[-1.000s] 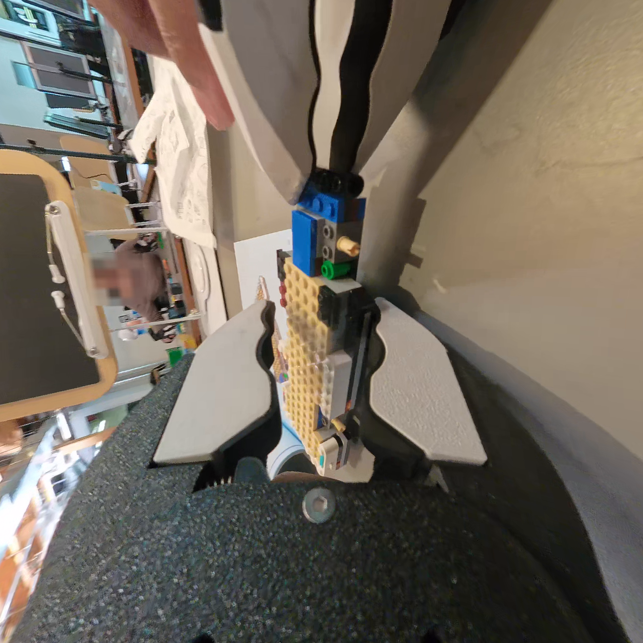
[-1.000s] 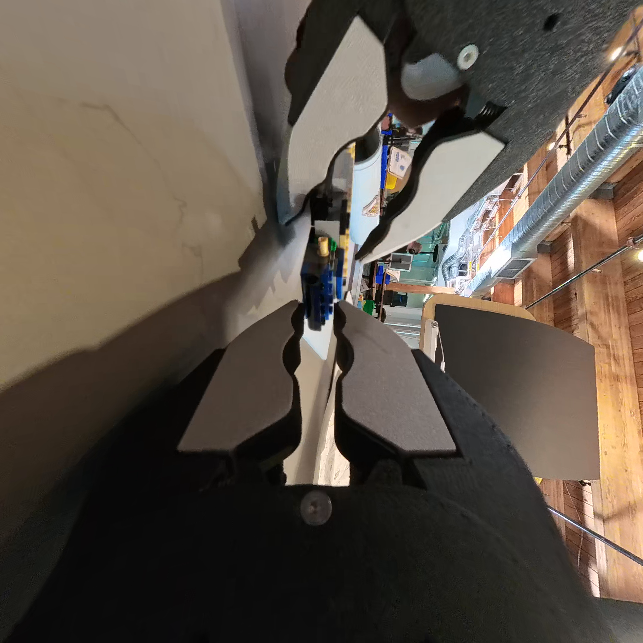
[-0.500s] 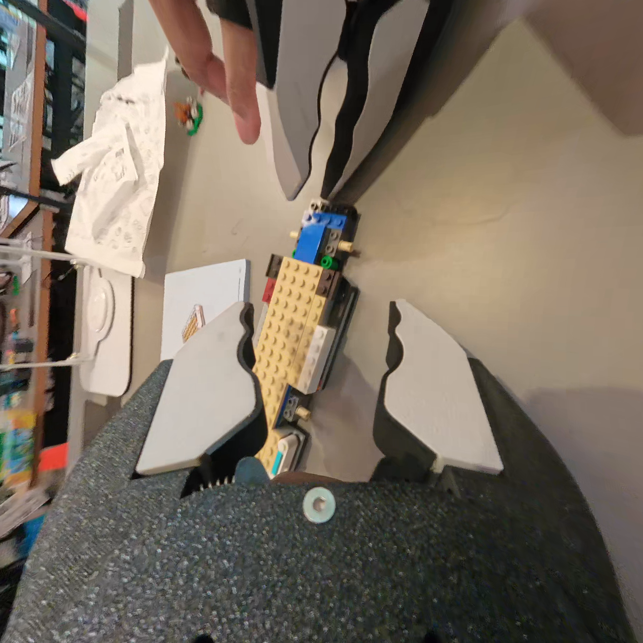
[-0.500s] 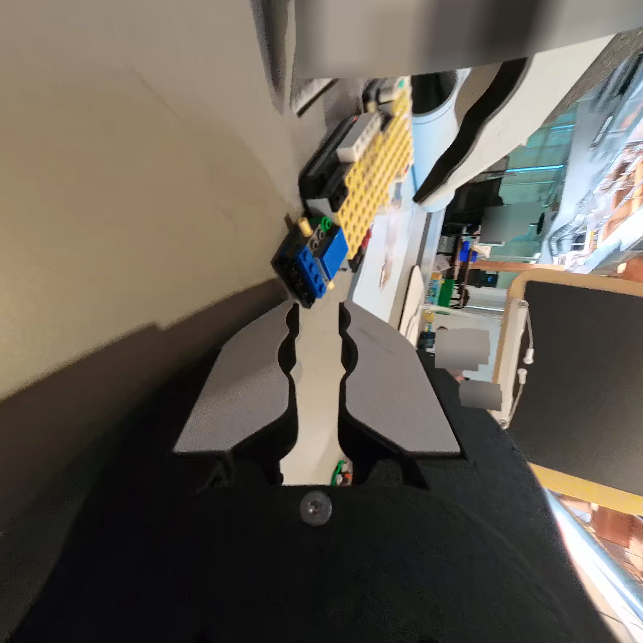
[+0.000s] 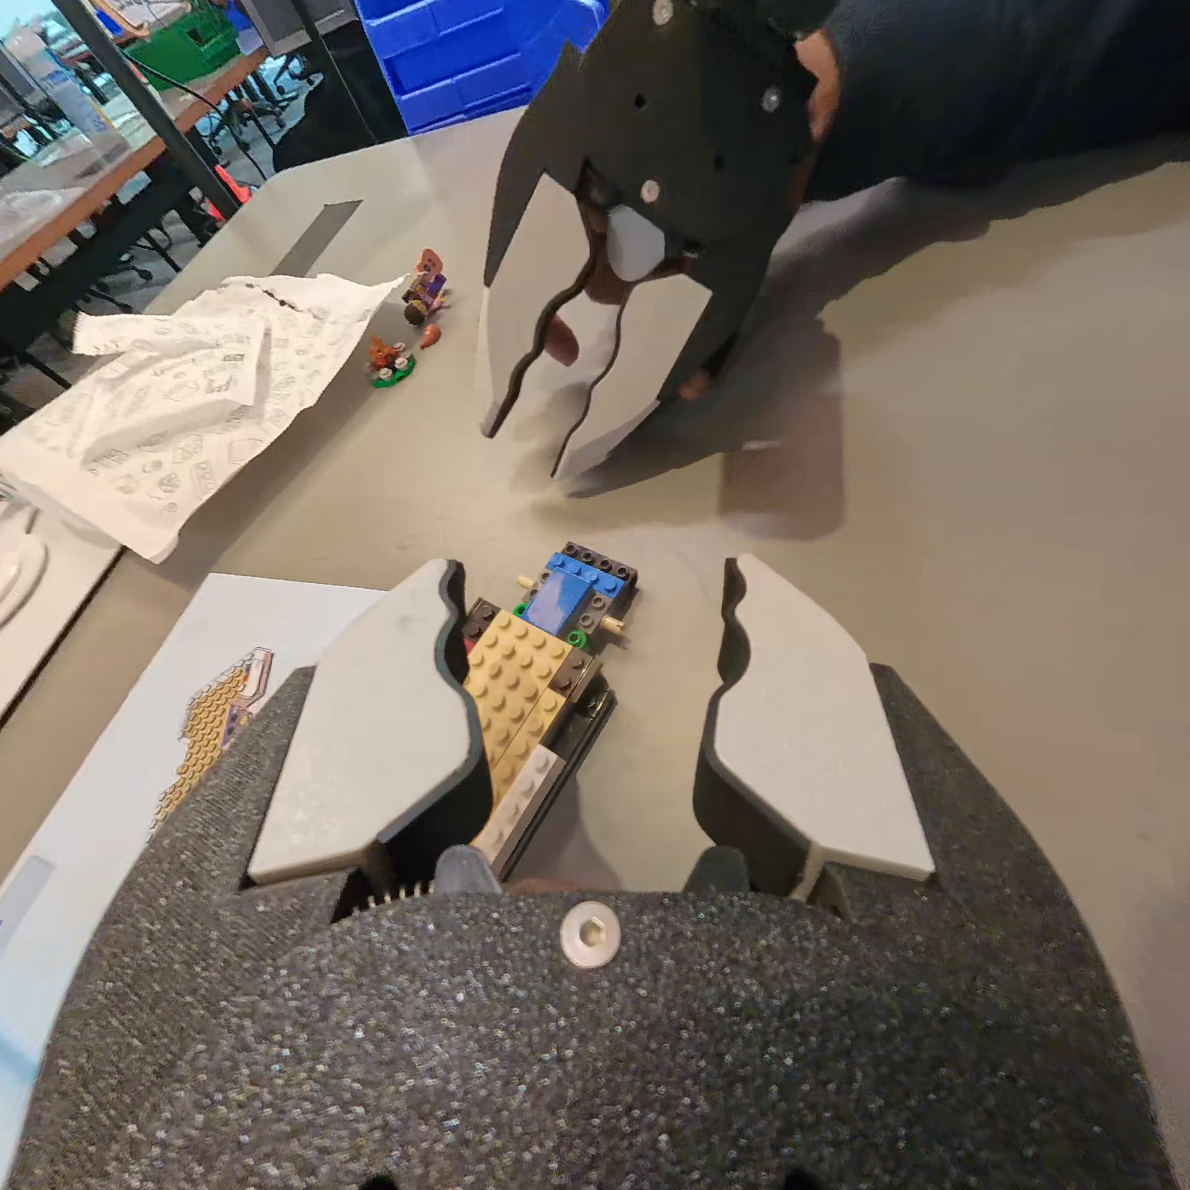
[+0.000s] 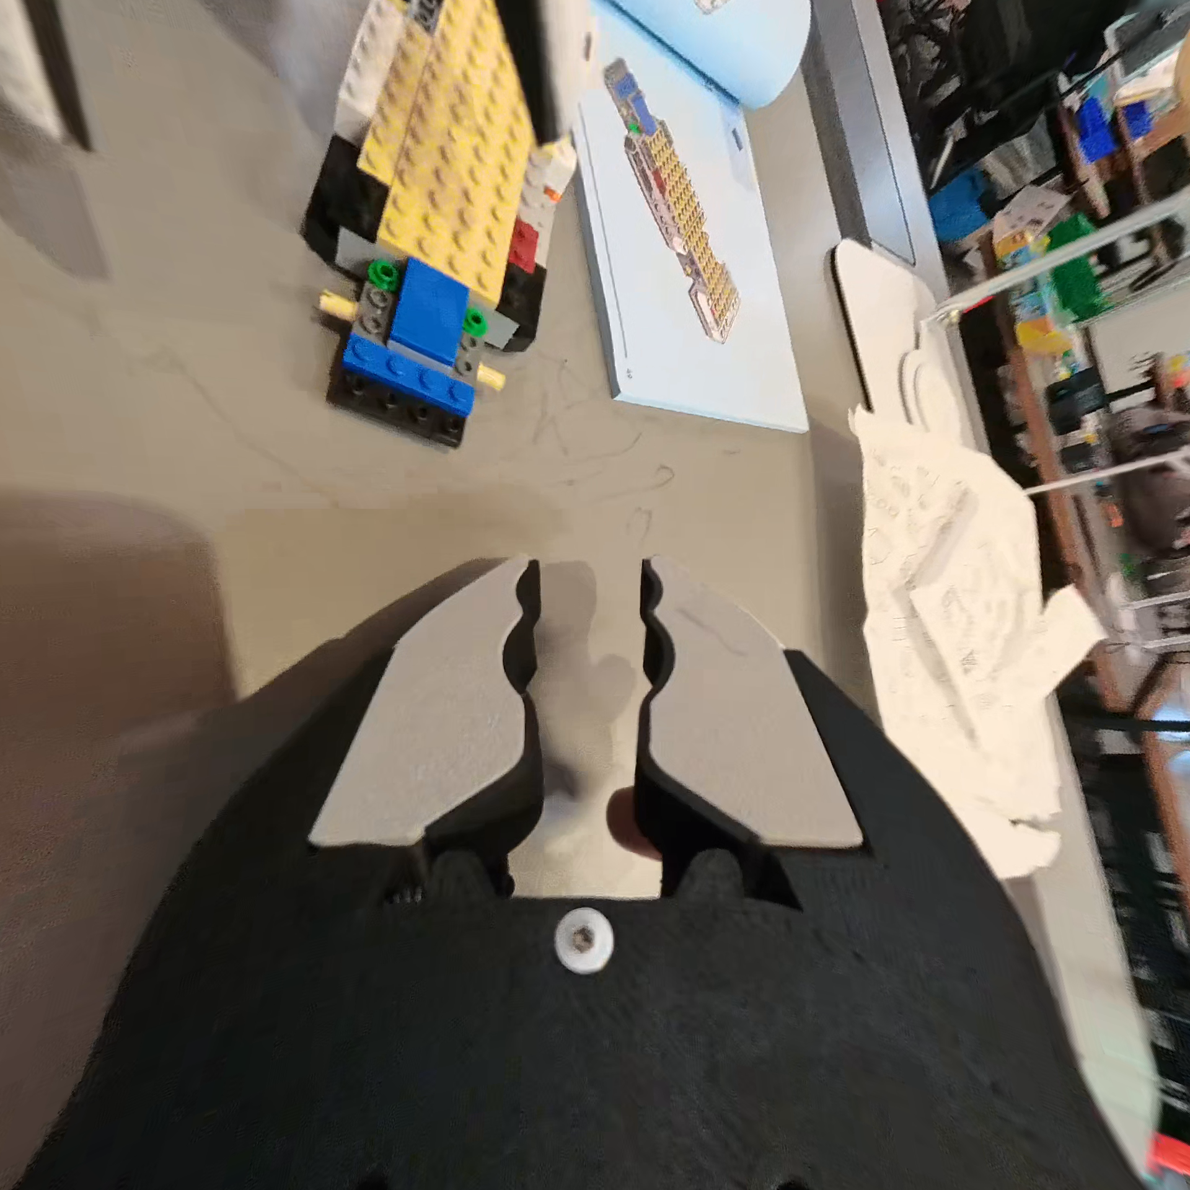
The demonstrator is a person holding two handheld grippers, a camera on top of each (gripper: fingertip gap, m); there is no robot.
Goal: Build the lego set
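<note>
**Brick model lies on the table between wide-spread jaws**

The brick model (image 5: 538, 682) is a long, flat build lying on the grey table (image 5: 966, 579): a tan studded deck, black and white plates along one edge, and a blue sloped block with a blue plate over a black one at the far end, with green studs and cream pegs sticking out sideways. The left gripper (image 5: 592, 566) stands spread wide over it, the model beside one finger and clear of the other, neither pad pressing it. The right gripper (image 6: 586, 563) is parted with only bare table between its fingers, apart from the model.

The left wrist view alone shows small brick figures (image 5: 412, 328) beside a crumpled white printed sheet (image 5: 174, 399). The right wrist view alone shows the open instruction booklet's (image 6: 682, 257) full drawing and a red brick (image 6: 525, 245) on the model's side.
</note>
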